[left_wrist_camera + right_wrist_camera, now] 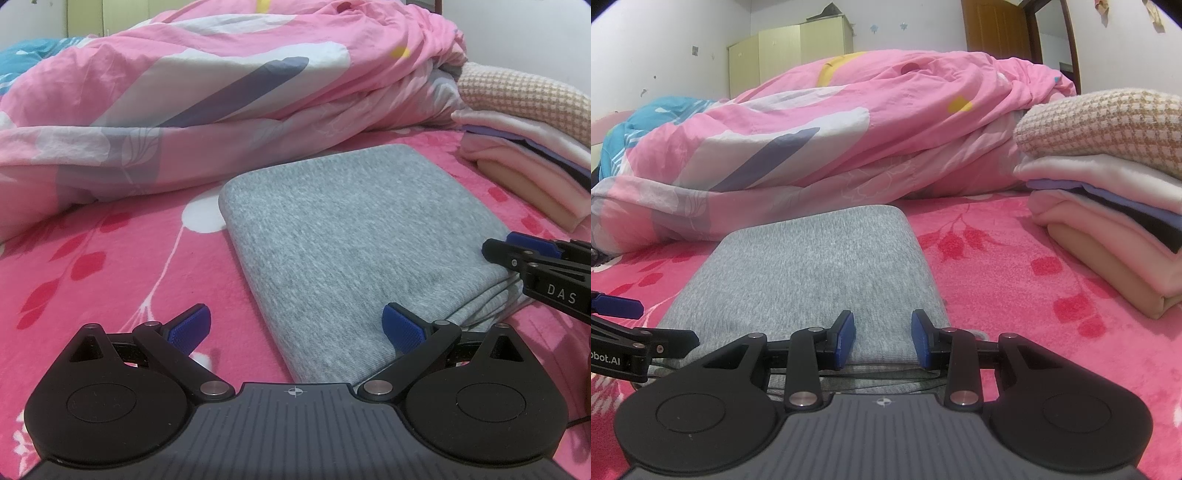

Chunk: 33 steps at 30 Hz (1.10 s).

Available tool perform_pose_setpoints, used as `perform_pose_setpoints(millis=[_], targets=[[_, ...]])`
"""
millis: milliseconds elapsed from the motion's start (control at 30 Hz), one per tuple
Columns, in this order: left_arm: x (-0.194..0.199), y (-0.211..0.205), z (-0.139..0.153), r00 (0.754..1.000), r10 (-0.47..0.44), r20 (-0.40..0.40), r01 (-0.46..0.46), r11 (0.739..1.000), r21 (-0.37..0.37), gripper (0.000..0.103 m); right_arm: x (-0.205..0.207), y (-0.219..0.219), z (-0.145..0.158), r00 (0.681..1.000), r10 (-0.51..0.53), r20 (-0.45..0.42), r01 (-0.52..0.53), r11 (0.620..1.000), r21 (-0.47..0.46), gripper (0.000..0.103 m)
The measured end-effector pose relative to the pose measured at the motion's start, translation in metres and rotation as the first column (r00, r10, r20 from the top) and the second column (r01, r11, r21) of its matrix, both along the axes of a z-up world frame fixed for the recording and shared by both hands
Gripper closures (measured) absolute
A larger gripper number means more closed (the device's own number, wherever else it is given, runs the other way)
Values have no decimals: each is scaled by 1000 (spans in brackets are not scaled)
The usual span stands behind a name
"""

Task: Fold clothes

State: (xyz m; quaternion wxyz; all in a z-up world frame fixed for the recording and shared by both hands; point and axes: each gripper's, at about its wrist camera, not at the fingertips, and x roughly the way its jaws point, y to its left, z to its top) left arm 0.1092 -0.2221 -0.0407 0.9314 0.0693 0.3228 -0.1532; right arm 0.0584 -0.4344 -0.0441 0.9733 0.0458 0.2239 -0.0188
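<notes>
1. The grey garment [340, 236] is heather-grey knit, folded into a flat, tidy rectangle with rounded corners.
2. It lies on the pink flowered bedspread [110, 266], its smooth top face free of creases.
3. Its near edge shows several stacked layers of fabric, slightly uneven.
4. The far edge lies near the rumpled pink quilt [849, 140]; a stack of folded clothes [1108, 206] lies apart, to its right.

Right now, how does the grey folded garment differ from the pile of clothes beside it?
The grey garment is a single low, flat piece; the pile stacks several pieces and stands taller. The grey garment is one plain colour; the pile mixes cream check, white, purple and pink. Both grippers are at the grey garment's near edge, with none at the pile. Both lie folded on the pink bedspread.
</notes>
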Motion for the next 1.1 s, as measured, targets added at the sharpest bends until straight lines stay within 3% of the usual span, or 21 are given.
perform_pose_setpoints(millis=[1100], targets=[[0, -2, 1, 1000, 2, -5, -2, 1000, 20, 2, 0, -1, -1, 1000, -1, 4, 1, 1000, 4, 67]])
